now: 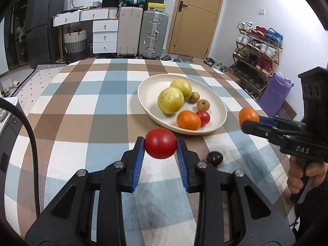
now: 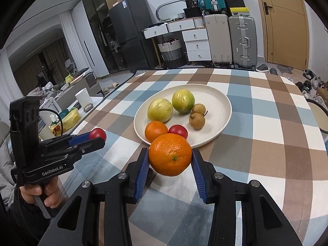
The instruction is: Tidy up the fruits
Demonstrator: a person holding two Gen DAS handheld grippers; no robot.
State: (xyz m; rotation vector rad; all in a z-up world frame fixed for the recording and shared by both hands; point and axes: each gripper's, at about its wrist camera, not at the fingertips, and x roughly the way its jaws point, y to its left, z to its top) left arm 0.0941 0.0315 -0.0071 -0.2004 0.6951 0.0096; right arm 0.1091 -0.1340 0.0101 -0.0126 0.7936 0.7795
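My left gripper point(image 1: 160, 146) is shut on a red tomato point(image 1: 160, 143) and holds it above the checked tablecloth, just short of the white plate point(image 1: 217, 102). My right gripper point(image 2: 170, 160) is shut on an orange point(image 2: 170, 154), held near the plate's front rim point(image 2: 223, 102). The plate holds two green-yellow guavas point(image 2: 160, 110), two brown longans point(image 2: 197, 120), an orange point(image 2: 155, 130) and a small red tomato point(image 2: 178, 131). A dark round fruit point(image 1: 214, 158) lies on the cloth right of my left gripper. Each gripper shows in the other's view, the right one point(image 1: 249, 121) and the left one point(image 2: 98, 137).
The round table point(image 1: 82, 106) has a checked brown, blue and white cloth. A shoe rack point(image 1: 258, 51) stands right of it. Suitcases point(image 1: 143, 34), drawers and a door stand behind. A low side table with clutter point(image 2: 67, 110) sits left of the table.
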